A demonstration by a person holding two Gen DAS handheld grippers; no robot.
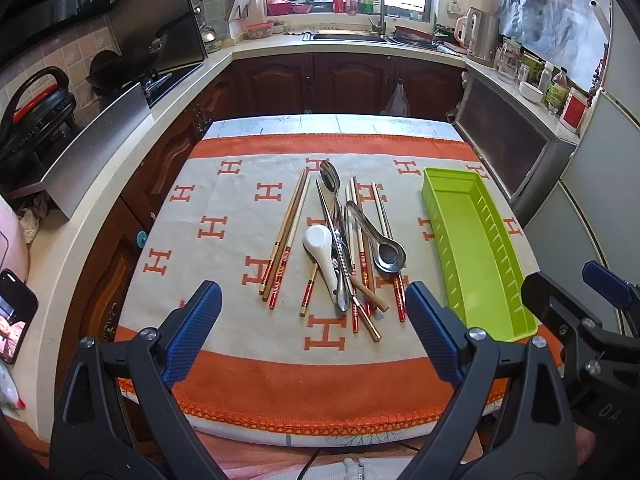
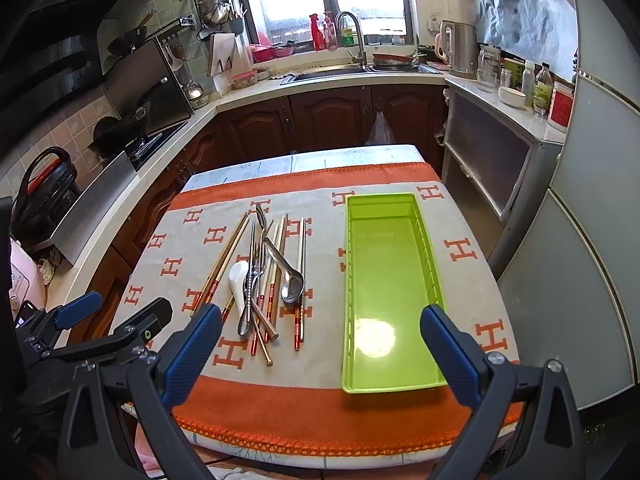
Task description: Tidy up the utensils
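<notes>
A loose pile of utensils lies on the patterned cloth (image 1: 224, 184): a white ceramic spoon (image 1: 320, 248), two steel spoons (image 1: 384, 250), and several wooden and red-banded chopsticks (image 1: 286, 236). The pile also shows in the right wrist view (image 2: 260, 276). An empty lime-green tray (image 1: 476, 248) (image 2: 386, 292) lies to the right of the pile. My left gripper (image 1: 314, 300) is open and empty, above the cloth's near side, just short of the pile. My right gripper (image 2: 320, 322) is open and empty, above the tray's near end.
The table's near edge has an orange fringe (image 1: 320, 416). Kitchen counters (image 1: 120, 184) run along the left, with a sink (image 1: 348, 36) at the back. A grey cabinet (image 2: 488, 160) and fridge (image 2: 592, 240) stand to the right. A phone (image 1: 14, 320) lies at the far left.
</notes>
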